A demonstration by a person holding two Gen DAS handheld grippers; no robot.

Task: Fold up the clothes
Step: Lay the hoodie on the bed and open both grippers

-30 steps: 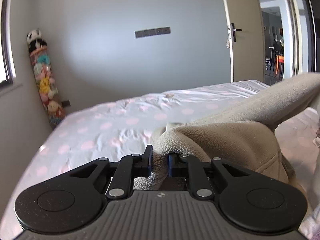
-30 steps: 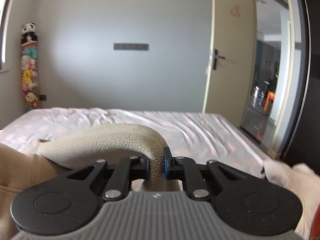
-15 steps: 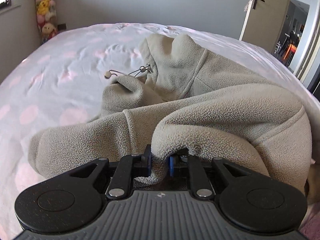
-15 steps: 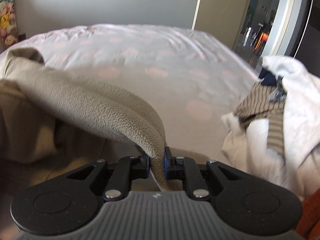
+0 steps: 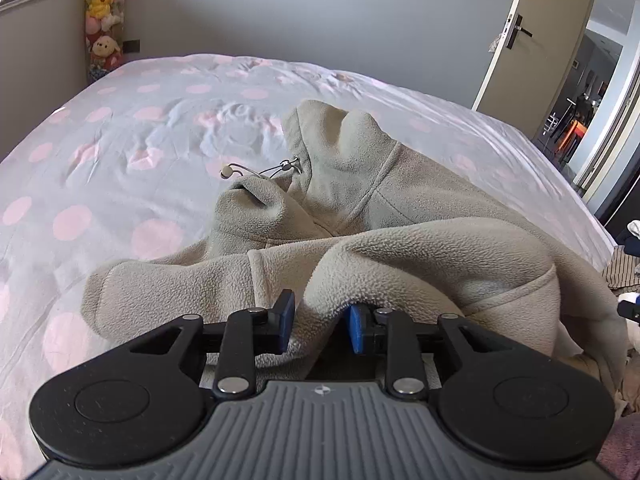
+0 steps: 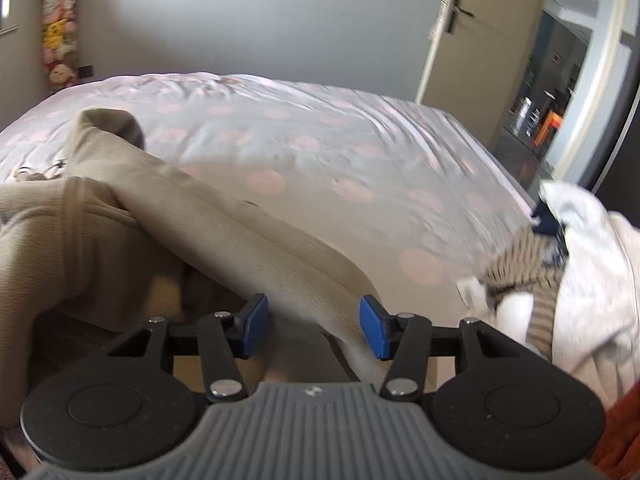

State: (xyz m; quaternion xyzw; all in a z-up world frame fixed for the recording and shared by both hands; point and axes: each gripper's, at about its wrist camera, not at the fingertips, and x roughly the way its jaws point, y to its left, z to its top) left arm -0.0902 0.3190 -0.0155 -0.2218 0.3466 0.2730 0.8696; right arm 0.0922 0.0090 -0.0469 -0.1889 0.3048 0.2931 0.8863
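- A column of plush toys [image 5: 102, 16] hangs in the far left corner of the room, beside the window edge.
- The bed [image 5: 120, 152], covered in a pale sheet with pink dots, fills the middle of both views.
- A beige fleece hoodie [image 5: 400, 200] lies crumpled on the bed, hood toward the far wall, its drawstring toggle [image 5: 227, 171] resting on the sheet to the left of the hood.
- The left gripper [image 5: 320, 326] has its jaws opening; a fold of the hoodie sits between the blue pads, still touching the left pad, while the right pad looks partly tucked under the fleece (hard to be sure of contact there).
- The right gripper [image 6: 314, 328] has its jaws opening too, standing wide apart; a band of the hoodie [image 6: 248, 240] runs down between them nearer the right pad, blurred, and neither pad presses on it.
- A heap of other clothes [image 6: 560, 280], white and striped, lies at the bed's right edge.
- An open door [image 5: 532, 36] stands at far right.
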